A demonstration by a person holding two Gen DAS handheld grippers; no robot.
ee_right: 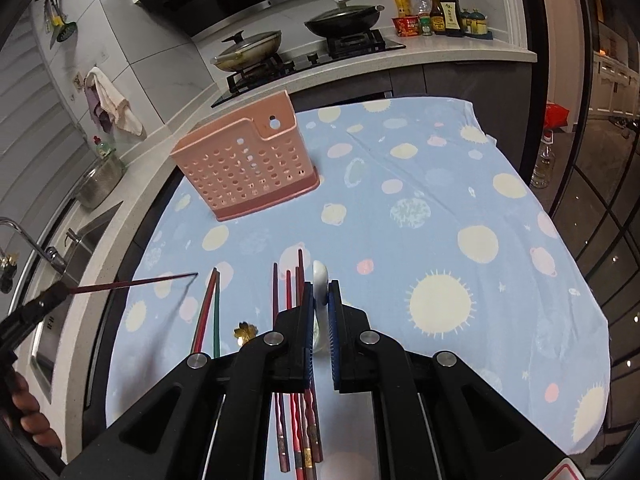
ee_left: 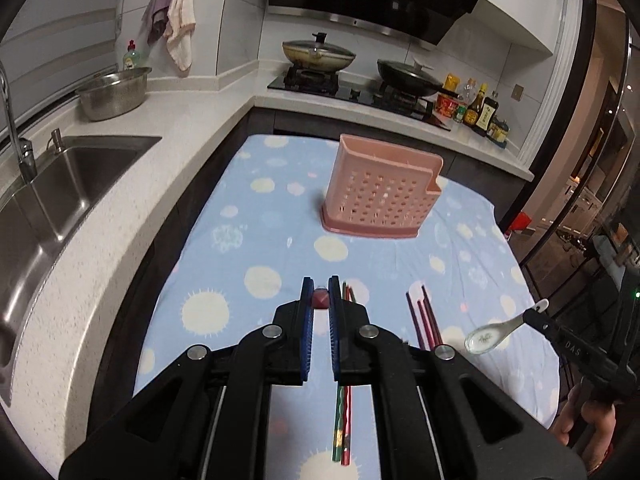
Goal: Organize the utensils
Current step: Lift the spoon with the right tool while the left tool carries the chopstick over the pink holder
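Left gripper (ee_left: 321, 300) clamped on one dark red chopstick (ee_right: 136, 281), held off the cloth. Right gripper (ee_right: 321, 298) clamped on white spoon (ee_left: 494, 330). Below the fingers: loose chopsticks (ee_right: 294, 292) on blue tablecloth (ee_right: 420, 184). Ahead, well apart: pink perforated holder (ee_left: 380, 194), upright.

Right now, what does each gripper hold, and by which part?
The left gripper holds a dark red chopstick by its thick end. The right gripper holds the white spoon by its handle.
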